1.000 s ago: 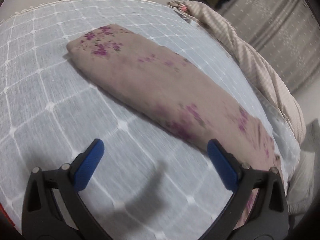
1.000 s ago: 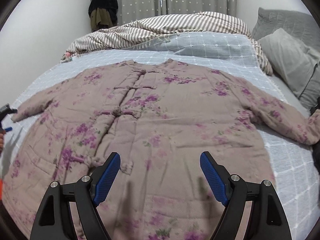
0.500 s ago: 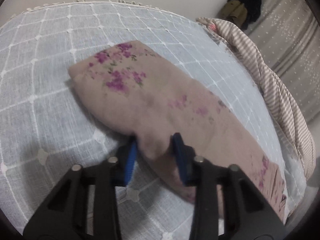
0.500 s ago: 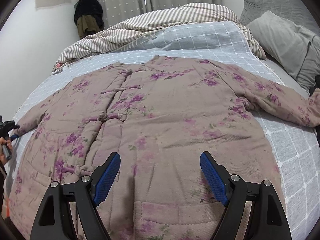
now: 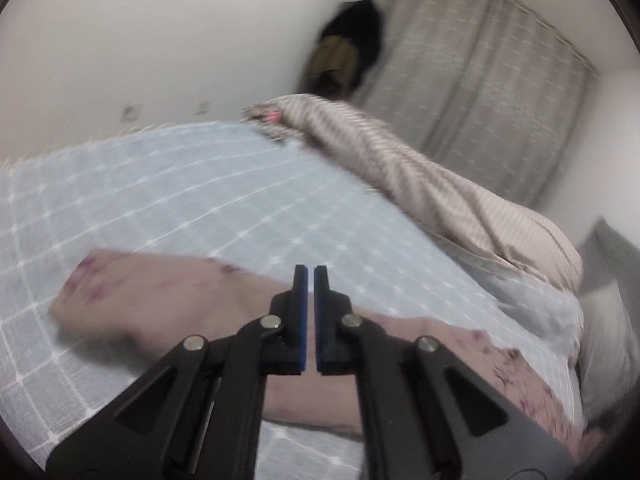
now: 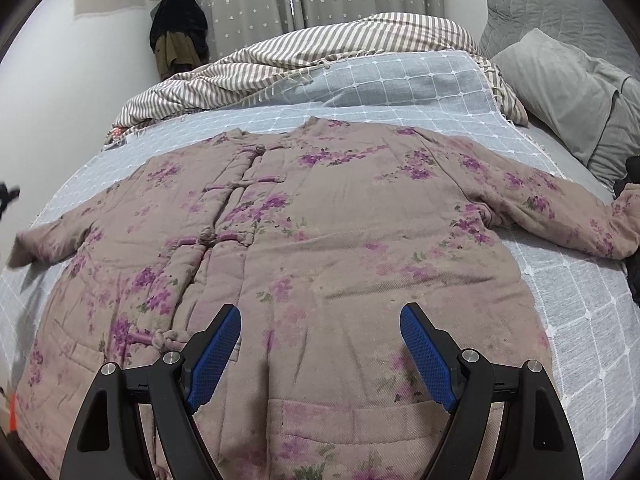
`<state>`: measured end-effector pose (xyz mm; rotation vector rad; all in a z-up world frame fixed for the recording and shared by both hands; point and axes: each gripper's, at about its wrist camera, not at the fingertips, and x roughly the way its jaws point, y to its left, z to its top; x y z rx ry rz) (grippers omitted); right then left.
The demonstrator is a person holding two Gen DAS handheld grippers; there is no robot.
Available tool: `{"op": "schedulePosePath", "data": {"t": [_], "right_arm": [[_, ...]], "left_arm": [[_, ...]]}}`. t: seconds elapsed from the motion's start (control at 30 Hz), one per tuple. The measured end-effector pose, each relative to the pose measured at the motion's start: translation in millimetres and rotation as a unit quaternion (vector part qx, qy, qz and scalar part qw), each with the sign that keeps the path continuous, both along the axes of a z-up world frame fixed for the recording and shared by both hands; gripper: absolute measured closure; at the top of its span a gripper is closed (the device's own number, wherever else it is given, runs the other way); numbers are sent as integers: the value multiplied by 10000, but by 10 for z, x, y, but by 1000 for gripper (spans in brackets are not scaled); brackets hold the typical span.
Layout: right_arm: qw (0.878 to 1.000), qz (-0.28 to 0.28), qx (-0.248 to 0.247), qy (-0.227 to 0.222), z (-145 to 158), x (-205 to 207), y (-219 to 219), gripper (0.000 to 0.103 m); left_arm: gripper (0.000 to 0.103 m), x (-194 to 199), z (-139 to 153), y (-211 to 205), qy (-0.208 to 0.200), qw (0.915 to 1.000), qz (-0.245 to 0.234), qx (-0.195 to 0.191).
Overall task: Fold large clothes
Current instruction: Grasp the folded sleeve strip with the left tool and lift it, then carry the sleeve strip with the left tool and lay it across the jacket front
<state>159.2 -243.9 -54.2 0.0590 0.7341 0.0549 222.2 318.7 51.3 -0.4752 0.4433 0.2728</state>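
A mauve padded jacket [image 6: 320, 240] with purple flowers lies spread face up on the bed, sleeves out to both sides. My right gripper [image 6: 320, 311] hovers open over its lower hem, nothing between the blue pads. The jacket's left sleeve [image 5: 160, 300] lies flat on the bed cover and passes behind and under my left gripper [image 5: 311, 276]. That gripper is raised above the sleeve and shut, its pads almost touching, and I see no cloth between them. The left wrist view is blurred. The right sleeve [image 6: 580, 216] reaches the bed's right edge.
A light blue checked cover [image 6: 580, 340] tops the bed. A striped duvet [image 6: 320, 52] is bunched at the far end, with grey pillows [image 6: 560, 92] at the right. Dark clothes [image 6: 178, 36] hang by the curtain. A white wall runs along the left.
My left gripper came down around a fold of the left sleeve, shut, and has risen off it with its view tilted up. The right gripper has stayed open over the hem.
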Motion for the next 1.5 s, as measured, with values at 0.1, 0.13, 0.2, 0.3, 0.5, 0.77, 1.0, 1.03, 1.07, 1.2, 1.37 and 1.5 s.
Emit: {"op": "schedulePosePath", "data": {"t": [0.1, 0.13, 0.2, 0.3, 0.5, 0.77, 1.0, 1.03, 1.07, 1.2, 1.37, 1.5], "right_arm": [[10000, -52, 70, 11, -1, -5, -33, 20], [9999, -56, 97, 14, -1, -4, -45, 20], [9998, -90, 187, 36, -4, -10, -82, 20], [9995, -131, 279, 51, -1, -23, -132, 20], [9983, -154, 550, 59, 32, -51, -207, 20], [9995, 57, 272, 116, 17, -85, 18, 20], [9995, 209, -92, 236, -86, -56, 180, 20], [9994, 199, -140, 256, -103, -49, 187, 20], [9993, 181, -180, 286, -122, -35, 191, 20], [9992, 136, -180, 317, -139, -1, 184, 20], [9992, 109, -237, 292, -127, 1, 172, 20], [9994, 105, -192, 262, -99, 6, 156, 20]], "left_arm": [[100, 118, 138, -379, 96, 9986, -503, 104], [99, 159, 145, -466, 200, 9981, -588, 20], [75, 239, 90, -550, 411, 9966, -682, -234], [26, 248, -13, -540, 602, 9932, -762, -636], [16, 23, -226, -111, 1131, 9885, -423, -915], [14, -369, -1211, 870, 1863, 9567, 723, -2118], [14, -534, -1590, 1221, 555, 9458, 1232, -2955], [14, -502, -1583, 1250, 454, 9448, 1249, -2995], [14, -465, -1585, 1278, 417, 9432, 1279, -3037], [87, -336, -1550, 1366, 359, 9399, 1585, -3004], [89, -102, -1050, 1077, 429, 9668, 1265, -2178], [89, 91, -505, 513, 238, 9872, 579, -1467]]}}
